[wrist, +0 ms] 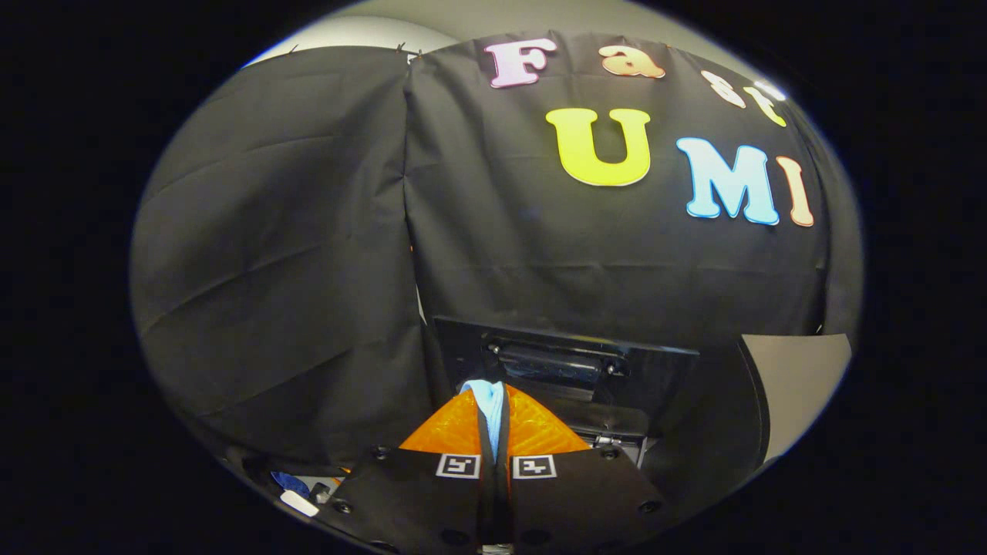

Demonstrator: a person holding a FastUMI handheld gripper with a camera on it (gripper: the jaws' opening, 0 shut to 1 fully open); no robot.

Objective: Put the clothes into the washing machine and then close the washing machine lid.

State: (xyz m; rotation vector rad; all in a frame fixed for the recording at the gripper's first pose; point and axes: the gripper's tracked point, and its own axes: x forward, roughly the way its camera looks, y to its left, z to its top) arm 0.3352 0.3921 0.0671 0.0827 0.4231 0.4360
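Note:
My gripper (492, 401) is shut on a pale blue-white piece of cloth (490, 407), a thin strip of which is pinched between the two fingers and pokes out at their tips. Just beyond the fingertips stands the raised black lid of the washing machine (567, 362), with a glossy handle recess in its middle. The rest of the cloth hangs hidden below the fingers. The machine's drum opening is hidden.
Black booth cloth hangs close behind the lid and to the left. A pale wall panel (798, 385) shows at the right past a dark curved edge. Small blue and white items (297, 493) lie low at the left of the fingers.

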